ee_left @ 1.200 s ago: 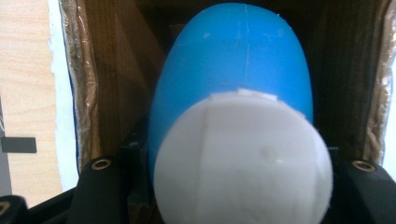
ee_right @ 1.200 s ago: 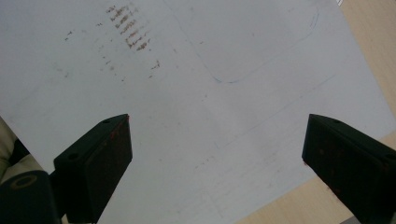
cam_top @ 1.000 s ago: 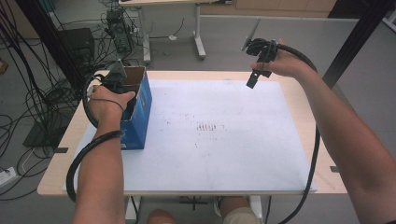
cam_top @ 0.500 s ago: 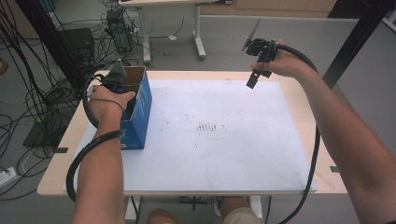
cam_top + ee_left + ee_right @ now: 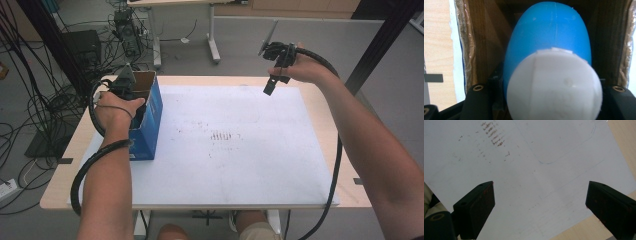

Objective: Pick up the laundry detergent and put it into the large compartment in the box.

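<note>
A blue and white egg-shaped thing [image 5: 549, 37], white end toward the camera, sits between the black jaws of my left gripper [image 5: 547, 91], which is shut on it. It hangs inside an open box [image 5: 151, 114], blue outside and brown cardboard inside [image 5: 484, 45], standing at the table's left side. In the high view my left gripper [image 5: 127, 86] reaches down into the box top, its tips hidden. My right gripper [image 5: 272, 82] is held in the air over the far right of the table. Its jaws stand wide open with nothing between them [image 5: 540, 202].
A white sheet [image 5: 240, 150] with faint brown smudges [image 5: 494, 137] covers most of the wooden table [image 5: 65, 165]. Cables and equipment [image 5: 85, 45] lie on the floor to the left. Another desk's legs [image 5: 212, 35] stand beyond the far edge.
</note>
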`<state>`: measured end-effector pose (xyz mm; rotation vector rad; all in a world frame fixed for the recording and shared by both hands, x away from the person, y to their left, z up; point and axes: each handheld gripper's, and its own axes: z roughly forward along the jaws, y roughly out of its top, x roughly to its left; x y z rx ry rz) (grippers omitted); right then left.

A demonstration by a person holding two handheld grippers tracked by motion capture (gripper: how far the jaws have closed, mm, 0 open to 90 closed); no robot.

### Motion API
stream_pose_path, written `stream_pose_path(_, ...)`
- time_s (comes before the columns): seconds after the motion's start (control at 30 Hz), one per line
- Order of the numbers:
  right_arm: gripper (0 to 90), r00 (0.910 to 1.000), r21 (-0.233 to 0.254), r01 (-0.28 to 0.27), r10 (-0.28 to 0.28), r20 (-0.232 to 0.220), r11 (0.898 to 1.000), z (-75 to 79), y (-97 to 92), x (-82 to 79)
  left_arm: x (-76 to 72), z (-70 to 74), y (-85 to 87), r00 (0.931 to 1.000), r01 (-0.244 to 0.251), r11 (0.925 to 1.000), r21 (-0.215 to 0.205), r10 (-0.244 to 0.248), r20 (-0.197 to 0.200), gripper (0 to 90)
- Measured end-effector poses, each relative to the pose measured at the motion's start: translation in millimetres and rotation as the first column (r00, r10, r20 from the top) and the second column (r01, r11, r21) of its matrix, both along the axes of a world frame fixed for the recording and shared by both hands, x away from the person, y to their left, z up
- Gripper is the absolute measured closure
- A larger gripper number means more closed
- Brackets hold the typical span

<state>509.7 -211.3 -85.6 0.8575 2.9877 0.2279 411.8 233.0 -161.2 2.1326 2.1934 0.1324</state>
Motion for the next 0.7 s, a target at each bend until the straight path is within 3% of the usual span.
stream_pose_path(0.7,8.6,1.0,-0.001,0.001,-0.001,0.0,1.0,-0.6,-1.9,-0.2,-0.2,0.0,-0.8,1.0,0.003,1.0,0.001,-0.003,0.0,37.6)
